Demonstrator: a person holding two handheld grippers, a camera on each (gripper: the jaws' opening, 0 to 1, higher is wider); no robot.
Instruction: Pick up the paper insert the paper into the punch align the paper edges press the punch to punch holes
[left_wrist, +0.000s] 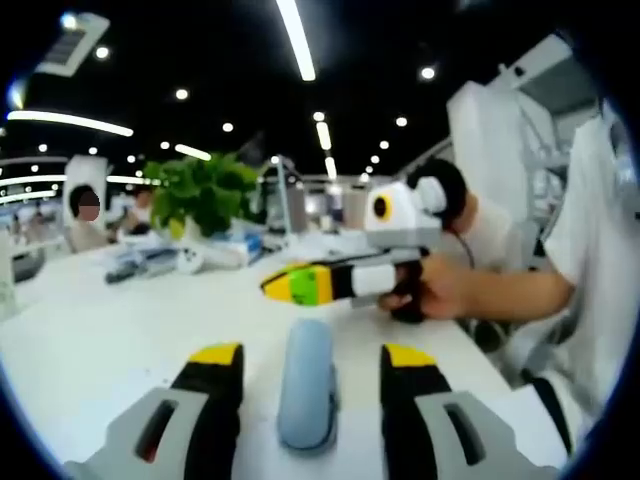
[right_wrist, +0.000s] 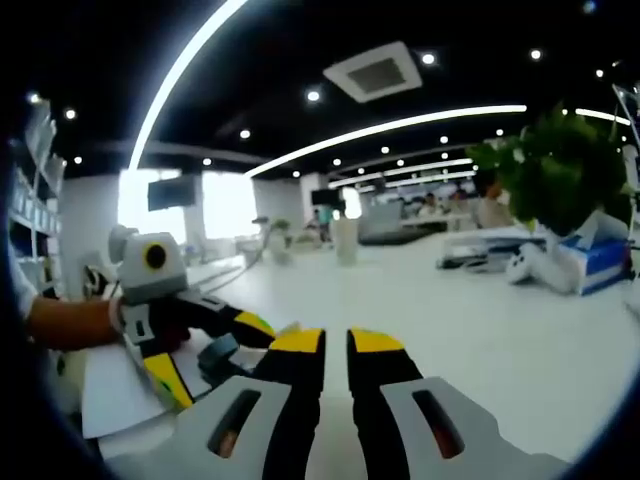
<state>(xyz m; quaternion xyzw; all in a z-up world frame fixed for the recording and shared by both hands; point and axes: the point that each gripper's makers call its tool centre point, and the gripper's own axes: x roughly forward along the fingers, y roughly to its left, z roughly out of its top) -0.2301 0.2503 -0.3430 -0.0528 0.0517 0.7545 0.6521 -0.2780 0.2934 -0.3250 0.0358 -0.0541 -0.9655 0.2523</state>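
Note:
A grey-blue hole punch (left_wrist: 308, 395) lies on the white table (left_wrist: 100, 340), lengthwise between the jaws of my left gripper (left_wrist: 311, 355). Those jaws stand wide open, with a gap on either side of the punch. In the right gripper view the left gripper (right_wrist: 210, 350) comes in from the left, the punch (right_wrist: 217, 353) between its yellow tips, over a white sheet of paper (right_wrist: 110, 395). My right gripper (right_wrist: 337, 340) hovers above the table, its jaws almost together and nothing between them. A hand (left_wrist: 435, 290) holds it as the right gripper (left_wrist: 290, 285) just beyond the punch.
A potted green plant (left_wrist: 200, 190) (right_wrist: 560, 170) stands at the back of the table beside a blue tissue box (right_wrist: 590, 265) and a white game controller (right_wrist: 525, 265). People sit at desks further off. A person's sleeve (left_wrist: 600, 250) is at the right.

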